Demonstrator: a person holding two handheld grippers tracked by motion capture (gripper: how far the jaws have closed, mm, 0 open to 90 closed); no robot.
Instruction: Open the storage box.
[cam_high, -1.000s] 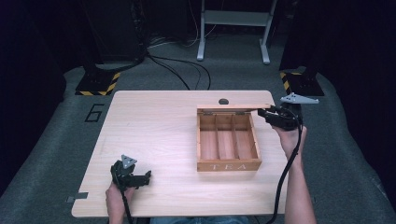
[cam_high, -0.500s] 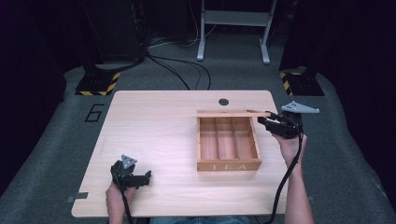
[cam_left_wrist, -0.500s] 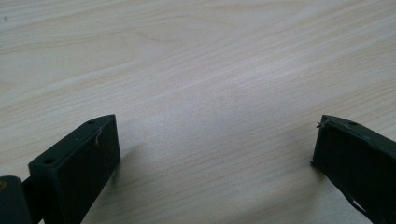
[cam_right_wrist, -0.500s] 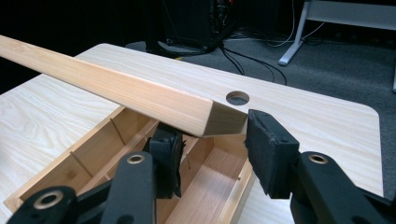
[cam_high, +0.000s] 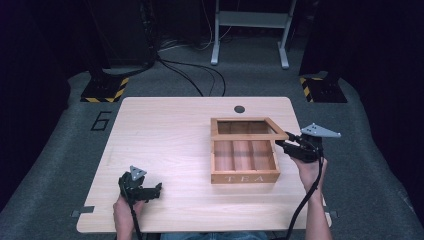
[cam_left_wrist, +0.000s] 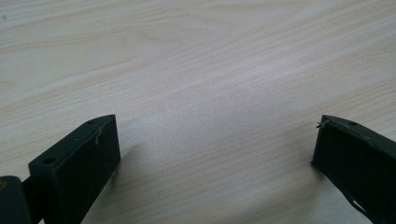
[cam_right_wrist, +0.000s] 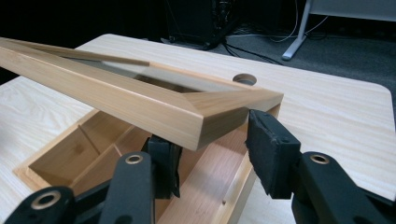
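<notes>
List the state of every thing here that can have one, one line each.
Tea box: upright on the table, its three compartments empty.
Lid: half open, a corner gripped by the right tongs.
Right tongs: shut on the lid.
Left tongs: open, nothing between them, over bare table.

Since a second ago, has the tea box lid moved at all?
Yes. The lid, gripped at its corner by the right gripper, has swung down toward the box, whose base stays put on the table.
</notes>
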